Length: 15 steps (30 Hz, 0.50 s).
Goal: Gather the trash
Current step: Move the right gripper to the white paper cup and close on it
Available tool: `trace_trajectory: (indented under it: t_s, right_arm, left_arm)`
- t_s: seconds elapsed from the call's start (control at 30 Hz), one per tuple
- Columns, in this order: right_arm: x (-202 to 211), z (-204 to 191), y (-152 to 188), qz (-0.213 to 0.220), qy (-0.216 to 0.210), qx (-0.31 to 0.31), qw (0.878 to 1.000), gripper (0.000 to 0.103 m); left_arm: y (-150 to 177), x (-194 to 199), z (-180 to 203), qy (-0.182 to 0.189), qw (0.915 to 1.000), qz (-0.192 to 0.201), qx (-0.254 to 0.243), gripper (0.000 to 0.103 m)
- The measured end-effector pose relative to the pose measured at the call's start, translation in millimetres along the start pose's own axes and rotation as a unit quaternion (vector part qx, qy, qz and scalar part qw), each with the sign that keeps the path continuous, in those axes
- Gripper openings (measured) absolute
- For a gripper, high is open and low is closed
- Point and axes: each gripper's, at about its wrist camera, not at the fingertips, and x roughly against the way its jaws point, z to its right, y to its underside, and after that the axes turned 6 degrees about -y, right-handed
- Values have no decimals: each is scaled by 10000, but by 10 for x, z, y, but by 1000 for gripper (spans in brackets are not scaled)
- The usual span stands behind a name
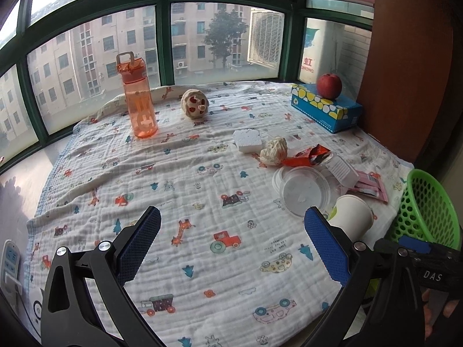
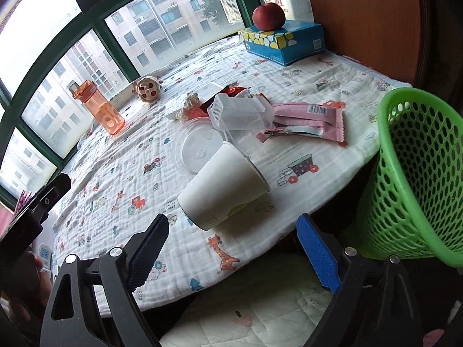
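Here, your trash sits clustered at the table's (image 1: 202, 150) right side: a tipped paper cup (image 2: 222, 190) touching a clear lid (image 2: 196, 150), with a plastic tray (image 2: 240, 111) and pink wrappers (image 2: 312, 115) behind. The green basket (image 2: 419, 173) stands beside the edge. Your right hand-held gripper (image 2: 231, 248) and left hand-held gripper (image 1: 233, 240) both hover with fingers spread, holding nothing.
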Motion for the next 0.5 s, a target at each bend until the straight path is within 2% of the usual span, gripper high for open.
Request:
trace_trajectory:
  t_s: [0.23,0.5]
  right_arm:
    - [-364,117,-158,-336,-335,-824,9955,87]
    - [-630,284,-289,-479,-424,-1494,9867,85]
  left_arm:
    - [-3,-137,-123,-23,10000,-71,30,98]
    - [-17,-309,-129,54,9998,-203,6,98]
